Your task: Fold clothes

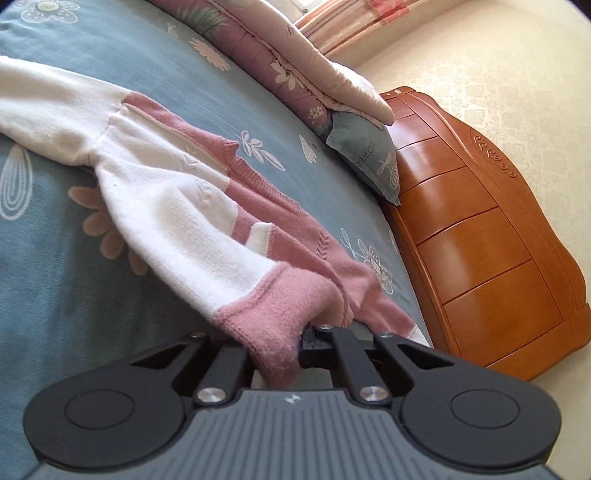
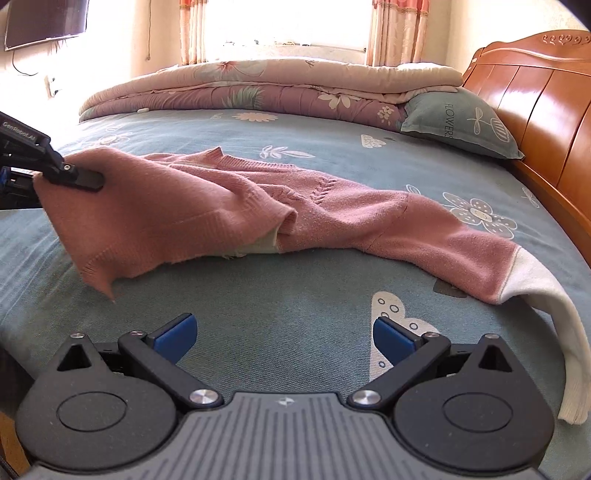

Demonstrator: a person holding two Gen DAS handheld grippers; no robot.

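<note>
A pink and white knit sweater [image 1: 166, 192] lies spread across the teal flowered bedsheet [image 1: 48, 266]. My left gripper [image 1: 314, 338] is shut on a pink edge of the sweater, which bunches over its fingers. In the right wrist view the same left gripper [image 2: 86, 181] holds that pink part of the sweater [image 2: 332, 214] lifted off the sheet [image 2: 295, 295] at the left. One sleeve with a white cuff [image 2: 561, 332] trails over the bed's right edge. My right gripper [image 2: 283, 334] hangs open over bare sheet in front of the sweater, with nothing between its blue pads [image 2: 177, 332].
A folded floral quilt [image 2: 258, 88] and a teal pillow [image 2: 458, 122] lie along the far side of the bed. The wooden headboard [image 2: 546, 110] bounds the right side. A dark screen [image 2: 44, 18] hangs on the wall at the upper left, beside the bright curtained window.
</note>
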